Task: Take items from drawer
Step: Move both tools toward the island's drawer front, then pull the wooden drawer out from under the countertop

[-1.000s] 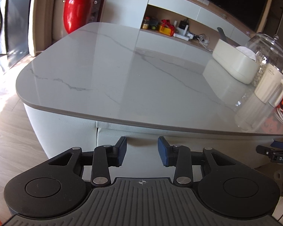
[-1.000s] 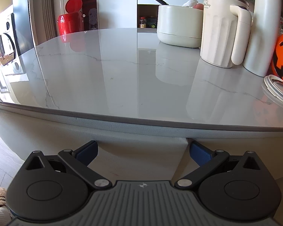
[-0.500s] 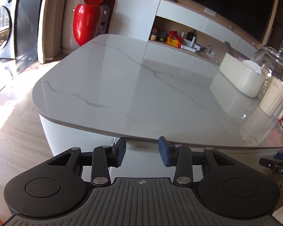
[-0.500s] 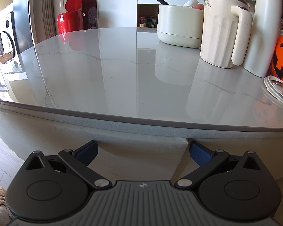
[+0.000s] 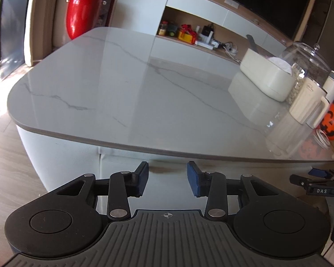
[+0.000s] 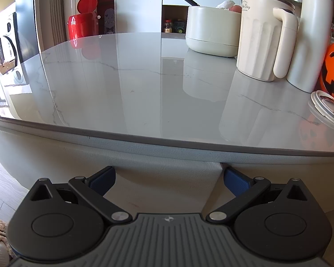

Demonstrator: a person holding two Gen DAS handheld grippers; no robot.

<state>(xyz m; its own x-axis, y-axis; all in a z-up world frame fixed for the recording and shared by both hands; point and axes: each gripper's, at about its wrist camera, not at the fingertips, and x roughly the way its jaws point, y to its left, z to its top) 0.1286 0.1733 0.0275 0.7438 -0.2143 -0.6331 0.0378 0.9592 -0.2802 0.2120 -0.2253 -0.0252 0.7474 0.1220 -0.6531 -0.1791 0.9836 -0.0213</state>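
Note:
The drawer front (image 6: 167, 173) is a pale padded panel under the marble tabletop (image 6: 144, 84), with a seam on its right, and it looks shut. My right gripper (image 6: 168, 175) stands wide open just in front of that panel with nothing between its blue pads. My left gripper (image 5: 168, 174) faces the same pale front (image 5: 122, 162) further left, beside a vertical seam. Its jaws are closing slightly and hold nothing. One finger of the right gripper (image 5: 309, 183) shows at the right edge of the left wrist view. No drawer contents are visible.
On the tabletop at the right stand a cream jug (image 6: 262, 44), a tall pale flask (image 6: 311, 35), a cream bowl (image 6: 211, 31), an orange pumpkin bucket (image 6: 333, 71) and a loose lid (image 6: 327, 106). A red bin (image 5: 82, 15) stands beyond the far end. Wood floor lies to the left.
The left wrist view has swung a little, showing more floor and the table's left corner. Its jaws stand about as wide as before. The right wrist view is unchanged.

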